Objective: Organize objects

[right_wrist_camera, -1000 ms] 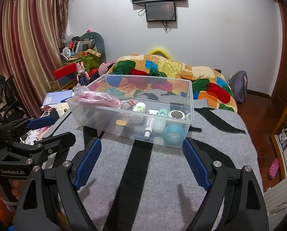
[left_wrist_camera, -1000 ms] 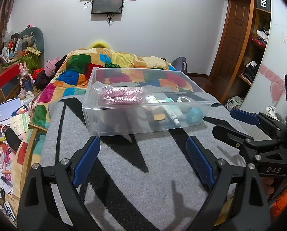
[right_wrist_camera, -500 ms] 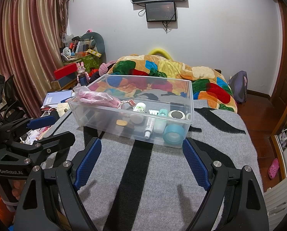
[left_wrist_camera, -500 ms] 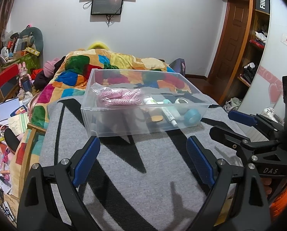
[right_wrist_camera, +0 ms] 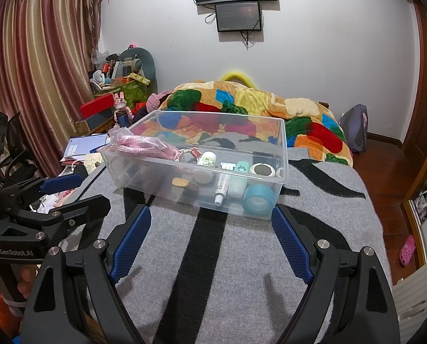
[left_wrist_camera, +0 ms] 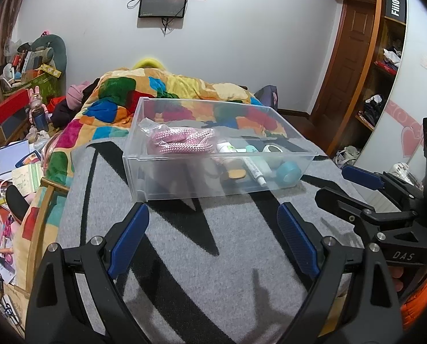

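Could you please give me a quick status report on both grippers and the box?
Left gripper open, empty. Right gripper open, empty. Clear box on the striped blanket, holding small items. Nothing between grippers and box.

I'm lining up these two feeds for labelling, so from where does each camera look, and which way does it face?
Left wrist: sits on the left gripper, facing forward over the grey striped blanket to the clear box; its own open fingers show, and the right gripper at right.
Right wrist: sits on the right gripper, facing the same way; its open fingers show, and the left gripper at left.
Shared: box, blue tape roll, colourful quilt, wall screen.
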Motion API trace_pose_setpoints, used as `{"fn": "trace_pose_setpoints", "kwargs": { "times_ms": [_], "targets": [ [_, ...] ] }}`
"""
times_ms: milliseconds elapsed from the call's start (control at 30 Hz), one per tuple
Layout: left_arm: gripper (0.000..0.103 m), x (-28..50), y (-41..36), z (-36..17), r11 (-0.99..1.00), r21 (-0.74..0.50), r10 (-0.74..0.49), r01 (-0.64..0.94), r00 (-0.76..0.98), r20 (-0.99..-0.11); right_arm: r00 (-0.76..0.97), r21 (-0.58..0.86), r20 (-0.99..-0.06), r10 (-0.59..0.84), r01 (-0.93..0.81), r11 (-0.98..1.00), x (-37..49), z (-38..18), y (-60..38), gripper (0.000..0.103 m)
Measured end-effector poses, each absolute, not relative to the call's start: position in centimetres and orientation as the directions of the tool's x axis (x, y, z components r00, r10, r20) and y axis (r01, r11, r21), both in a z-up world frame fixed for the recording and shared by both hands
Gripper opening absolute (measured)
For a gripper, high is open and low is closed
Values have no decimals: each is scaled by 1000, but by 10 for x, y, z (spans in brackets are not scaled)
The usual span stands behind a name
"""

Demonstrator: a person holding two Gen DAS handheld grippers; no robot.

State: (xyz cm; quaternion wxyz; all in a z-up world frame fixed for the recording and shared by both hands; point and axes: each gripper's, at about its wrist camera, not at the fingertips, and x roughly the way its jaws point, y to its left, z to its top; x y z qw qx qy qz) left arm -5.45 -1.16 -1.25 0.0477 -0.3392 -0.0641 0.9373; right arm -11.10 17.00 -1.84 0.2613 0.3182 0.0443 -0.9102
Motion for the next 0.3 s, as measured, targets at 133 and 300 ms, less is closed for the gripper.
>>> {"fn": "trace_pose_setpoints", "kwargs": {
  "times_ms": [133,300],
  "targets": [
    [92,-53,-9,-11,-988,-144,139,-62,-769,-624,-658,90,-606,-447,502,-860,-112,-18,172,84],
    [92,-50,-7,-8,-989,-131,136,-70,-776,-616,-657,90,-607,-446,501,-861,-112,-19,173,84]
  ]
}}
